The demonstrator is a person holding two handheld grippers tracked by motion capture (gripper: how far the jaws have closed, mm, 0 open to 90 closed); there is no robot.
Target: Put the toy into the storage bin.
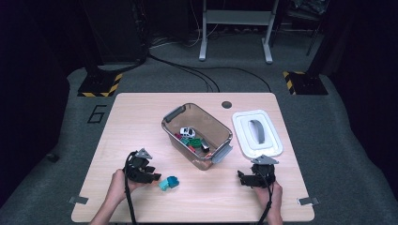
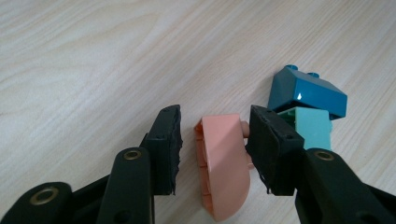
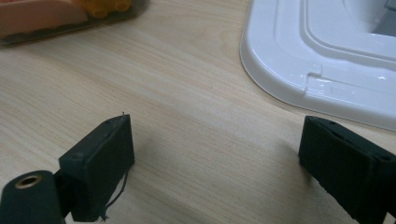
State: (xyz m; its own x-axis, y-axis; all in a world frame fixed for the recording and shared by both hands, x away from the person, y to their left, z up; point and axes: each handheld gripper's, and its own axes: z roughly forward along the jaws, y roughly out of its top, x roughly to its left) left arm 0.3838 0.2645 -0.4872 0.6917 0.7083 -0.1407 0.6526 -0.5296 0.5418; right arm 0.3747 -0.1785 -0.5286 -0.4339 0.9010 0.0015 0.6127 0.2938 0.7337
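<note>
A light wooden table point(image 1: 141, 112) is seen from above; a person's forearms enter from the bottom edge, each hand holding a black two-jaw gripper. The left gripper point(image 2: 215, 135) is lowered onto the table near its front left; in the left gripper view a salmon-pink curved plastic block point(image 2: 224, 168) lies between its two black jaws; the right-hand pad point(image 2: 271, 144) is pressed against the block's side, while a narrow gap is seen between the block and the left-hand pad point(image 2: 169, 144), so the jaws are drawn in close around the block but a firm clamp on both sides cannot be confirmed. Just beyond the right-hand pad, a dark teal studded plastic brick point(image 2: 306, 91) is stacked on a pale turquoise plastic brick point(image 2: 310, 126); the turquoise brick is just beside the pad, and whether they touch cannot be told. In the high view these two bricks point(image 1: 169, 183) are seen on the table just to the right of the left gripper point(image 1: 152, 177). A clear plastic storage bin with grey handles point(image 1: 174, 114) stands at the table's middle, holding small toys; a white rectangular lid with a grey handle point(image 1: 244, 123) lies to its right. The right gripper point(image 3: 210, 163) rests near the table's front right; its jaws are held wide apart over bare wood, with nothing between them, and the lid's rounded corner point(image 3: 280, 70) lies just beyond them.
</note>
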